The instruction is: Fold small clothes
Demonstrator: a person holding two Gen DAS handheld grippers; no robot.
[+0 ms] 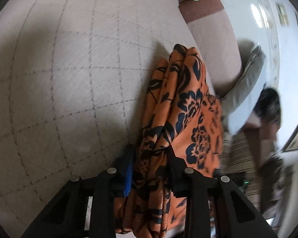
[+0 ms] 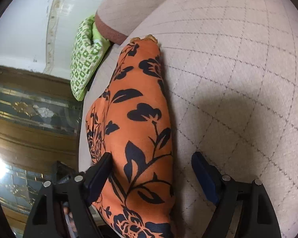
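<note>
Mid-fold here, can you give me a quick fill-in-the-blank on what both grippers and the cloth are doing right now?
1. The left gripper is shut on the orange ____ cloth.
2. The right gripper is ____, with the cloth between its fingers.
3. The cloth lies on a quilted beige ____.
4. The cushion past the cloth's far end is patterned white and ____.

Missing words: floral; open; sofa; green

Cloth lying on the sofa seat.
A cushion is sitting left of its far end, beside the armrest.
</note>
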